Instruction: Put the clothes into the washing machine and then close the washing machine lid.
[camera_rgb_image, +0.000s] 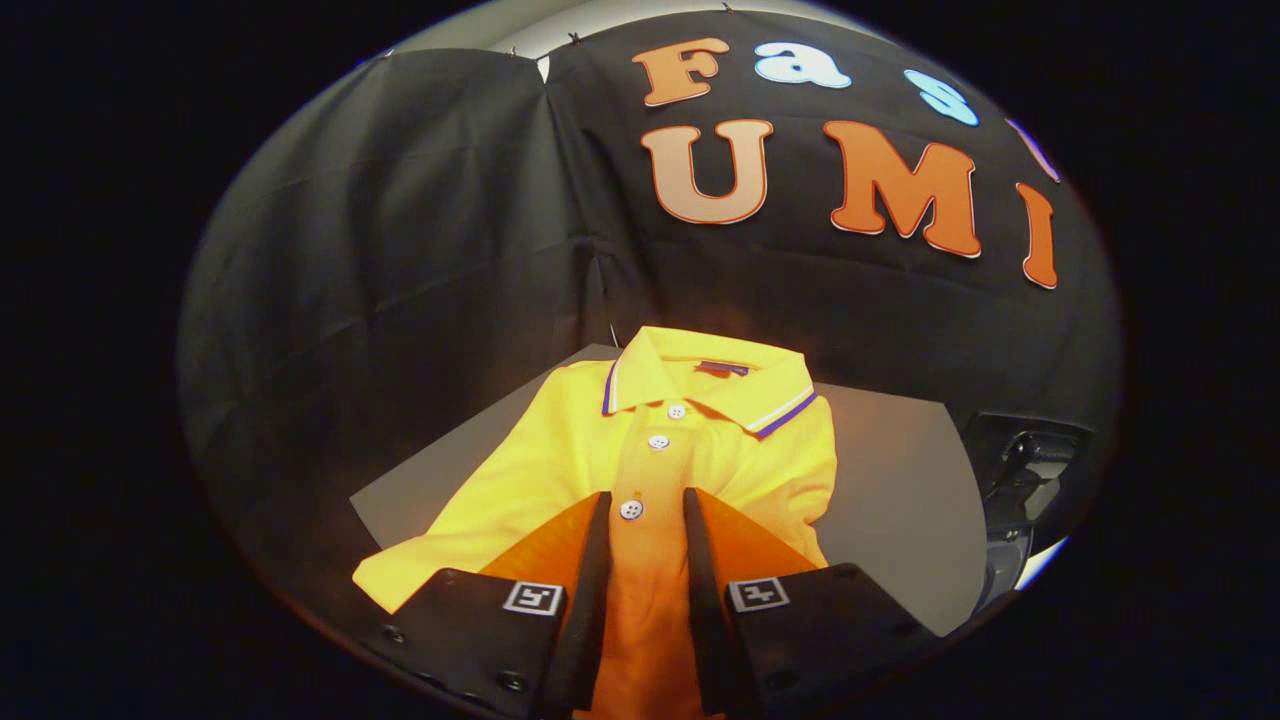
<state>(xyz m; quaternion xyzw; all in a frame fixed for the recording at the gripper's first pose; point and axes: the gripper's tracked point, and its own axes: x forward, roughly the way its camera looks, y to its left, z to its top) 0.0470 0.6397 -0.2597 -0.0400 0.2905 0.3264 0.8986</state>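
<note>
A yellow polo shirt (700, 450) with a striped collar and white buttons lies spread on a grey tabletop (900, 500), collar pointing away from me. My gripper (645, 505) is down on the shirt's front. Its fingers stand close together with the button placket bunched between them, and one button sits right at the fingertips. Both fingers (598, 560) press on the fabric. The shirt's lower part is hidden under the gripper body.
A dark glossy object (1020, 480) stands off the table's right side, too cut off to identify. The black cloth wall rises close behind the table and wraps round on the left. Bare grey tabletop shows right of the shirt.
</note>
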